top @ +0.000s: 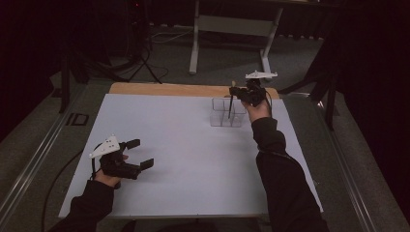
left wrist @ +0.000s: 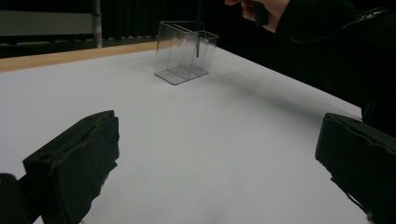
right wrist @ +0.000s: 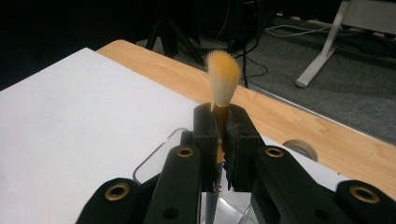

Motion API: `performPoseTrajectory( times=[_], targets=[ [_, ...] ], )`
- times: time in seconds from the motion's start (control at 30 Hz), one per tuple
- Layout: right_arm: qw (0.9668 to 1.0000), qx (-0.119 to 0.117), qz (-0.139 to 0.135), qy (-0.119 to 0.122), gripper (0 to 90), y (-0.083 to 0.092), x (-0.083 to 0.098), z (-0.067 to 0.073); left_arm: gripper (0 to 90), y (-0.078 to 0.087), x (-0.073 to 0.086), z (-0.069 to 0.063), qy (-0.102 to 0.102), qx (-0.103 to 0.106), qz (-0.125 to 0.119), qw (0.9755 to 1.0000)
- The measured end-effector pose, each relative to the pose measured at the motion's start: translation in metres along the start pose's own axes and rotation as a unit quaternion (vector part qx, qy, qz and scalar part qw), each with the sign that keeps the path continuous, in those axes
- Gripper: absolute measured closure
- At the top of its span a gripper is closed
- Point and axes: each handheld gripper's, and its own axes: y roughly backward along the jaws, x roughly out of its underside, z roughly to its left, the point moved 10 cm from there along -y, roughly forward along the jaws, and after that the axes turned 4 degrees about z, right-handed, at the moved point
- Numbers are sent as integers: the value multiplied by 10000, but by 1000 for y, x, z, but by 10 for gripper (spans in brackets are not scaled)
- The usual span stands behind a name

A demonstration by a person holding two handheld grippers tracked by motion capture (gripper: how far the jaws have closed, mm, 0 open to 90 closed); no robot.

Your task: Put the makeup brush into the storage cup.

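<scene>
Black foam jaws of the left gripper (top: 138, 154) stand wide apart, holding nothing, low over the white table (top: 183, 159) at about 8 o'clock, well apart from the work. Farther, at 1 o'clock, the right gripper (right wrist: 223, 135) is closed tight on a brush (right wrist: 222, 77). Its long axis is upright, bristles up, the dark handle going down into the clear box (top: 226, 112) directly under the jaws. I judge the next move is straight down, the right hand being the nearer one.
</scene>
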Motion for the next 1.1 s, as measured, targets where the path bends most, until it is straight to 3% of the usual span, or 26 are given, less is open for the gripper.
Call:
performPoseTrajectory(
  times=[0.4,0.43,0.53,0.63,0.9,1.1],
  targets=[
    [9999,-9,131,-45,831,-7,15,1,0,0,0,-1,-4,29,-1,10000],
    [9998,-25,184,-58,786,-8,17,1,0,0,0,-1,-3,36,-5,10000],
    [9994,-91,212,-249,500,-10,18,0,0,0,-1,-2,0,51,-22,10000],
    [9992,-117,199,-312,308,-11,17,0,0,1,-1,-1,-11,43,-15,10000],
    [9992,-175,66,-353,134,-4,15,0,0,1,-1,0,14,43,-14,10000],
    [9992,-221,-61,-341,142,6,13,5,0,0,1,-1,25,37,24,10000]
  ],
)
